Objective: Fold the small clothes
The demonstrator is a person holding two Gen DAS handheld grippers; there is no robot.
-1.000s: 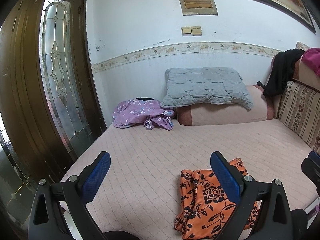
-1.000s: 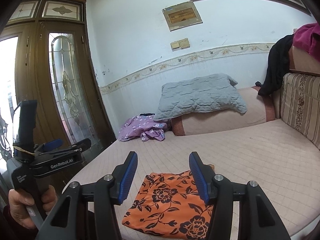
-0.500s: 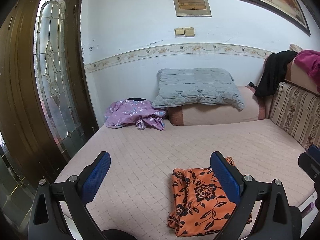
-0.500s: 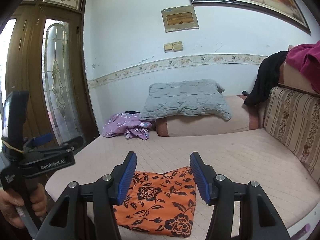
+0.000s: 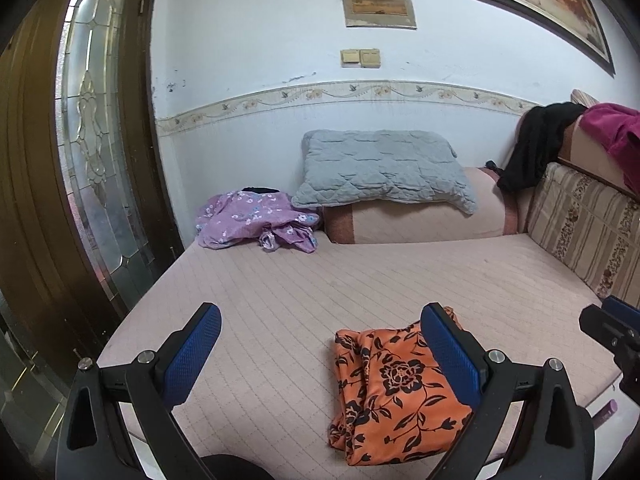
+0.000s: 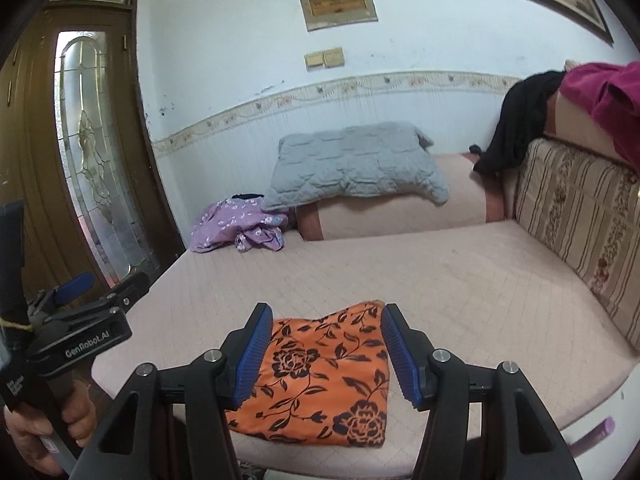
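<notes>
Orange floral garment (image 6: 320, 376) lies folded on bed (image 6: 440, 288), framed between our right fingers (image 6: 326, 354), beside our left fingers (image 5: 320, 364). Both pairs spread wide, holding nothing. We judge: lower onto near edge, pinch all layers, keep corners aligned.

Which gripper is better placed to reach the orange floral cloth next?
Right gripper: the orange floral cloth lies framed between its open fingers. The left gripper points left of it.

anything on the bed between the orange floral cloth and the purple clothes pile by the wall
Nothing: in both wrist views only bare pink quilted bedcover runs from the orange floral cloth to the purple clothes pile.
</notes>
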